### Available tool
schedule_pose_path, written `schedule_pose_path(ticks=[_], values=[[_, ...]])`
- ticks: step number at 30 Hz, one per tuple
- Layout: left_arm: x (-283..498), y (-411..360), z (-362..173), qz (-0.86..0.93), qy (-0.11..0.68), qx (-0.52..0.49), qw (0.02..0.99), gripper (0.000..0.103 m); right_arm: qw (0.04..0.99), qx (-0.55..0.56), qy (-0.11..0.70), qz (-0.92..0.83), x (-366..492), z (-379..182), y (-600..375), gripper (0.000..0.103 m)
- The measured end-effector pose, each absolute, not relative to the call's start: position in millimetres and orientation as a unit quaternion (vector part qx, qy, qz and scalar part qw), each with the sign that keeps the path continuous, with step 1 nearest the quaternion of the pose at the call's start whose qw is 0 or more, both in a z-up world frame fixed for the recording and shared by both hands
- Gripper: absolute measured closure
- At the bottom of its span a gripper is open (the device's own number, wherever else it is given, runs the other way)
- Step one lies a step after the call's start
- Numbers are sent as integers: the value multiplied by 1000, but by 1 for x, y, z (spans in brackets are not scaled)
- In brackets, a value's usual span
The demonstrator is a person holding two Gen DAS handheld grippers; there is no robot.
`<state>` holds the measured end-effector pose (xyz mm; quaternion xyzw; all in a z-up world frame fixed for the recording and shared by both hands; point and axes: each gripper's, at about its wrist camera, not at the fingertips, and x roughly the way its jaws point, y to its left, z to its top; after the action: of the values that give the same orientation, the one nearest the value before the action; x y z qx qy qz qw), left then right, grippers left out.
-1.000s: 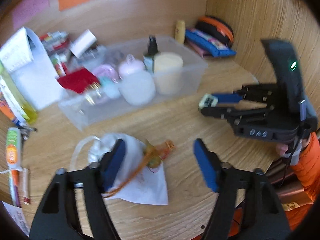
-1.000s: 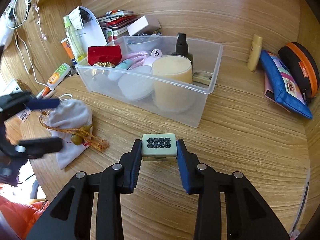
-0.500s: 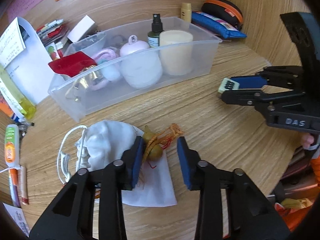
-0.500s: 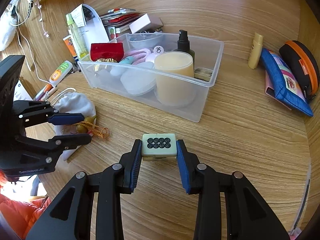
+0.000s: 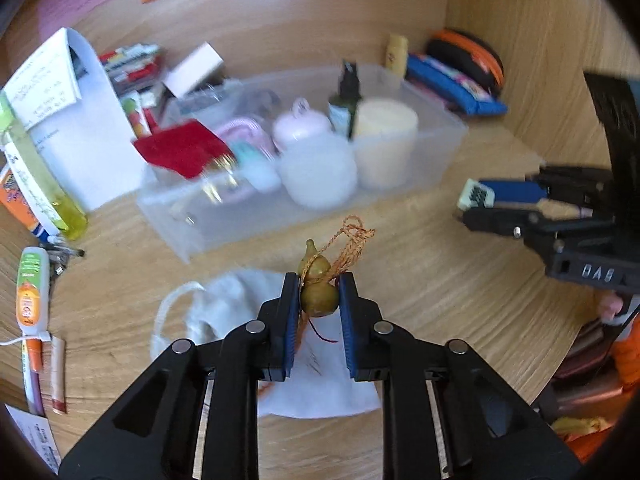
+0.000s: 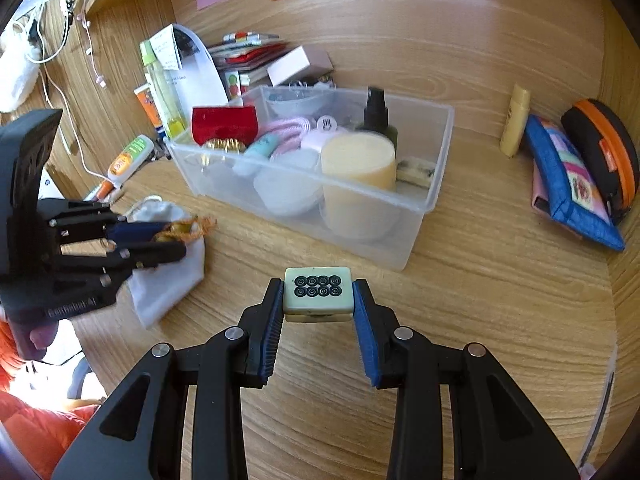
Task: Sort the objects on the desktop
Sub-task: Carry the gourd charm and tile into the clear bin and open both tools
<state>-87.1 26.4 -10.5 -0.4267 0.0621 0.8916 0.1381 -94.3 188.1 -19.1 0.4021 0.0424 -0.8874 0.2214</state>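
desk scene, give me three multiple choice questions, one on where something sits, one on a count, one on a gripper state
1. Where is the cream candle?
A. inside the clear plastic bin
B. on the white pouch
C. beside the orange case

2. How many black rings show on the mahjong tile?
A. four
B. six
C. eight

3. What is the left gripper doing?
A. hanging open over the bin
B. shut on the small gourd charm
C. shut on the spray bottle

Answers:
1. A: the candle stands within the bin's walls, beside the dark spray bottle.
2. C: two rows of four rings face the camera.
3. B: both blue pads press the gourd's lower bulb, above the white pouch.
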Motion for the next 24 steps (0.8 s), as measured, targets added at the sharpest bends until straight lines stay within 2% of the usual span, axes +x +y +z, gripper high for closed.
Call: schedule_pose_path(ticks=[12, 24], values=[[-123, -13, 42, 914, -6, -382, 134, 84, 223, 361, 41, -905, -110, 18, 181, 72], [-164, -15, 34, 908, -17, -396, 135, 84, 233, 363, 55, -900, -148, 27, 155, 72]])
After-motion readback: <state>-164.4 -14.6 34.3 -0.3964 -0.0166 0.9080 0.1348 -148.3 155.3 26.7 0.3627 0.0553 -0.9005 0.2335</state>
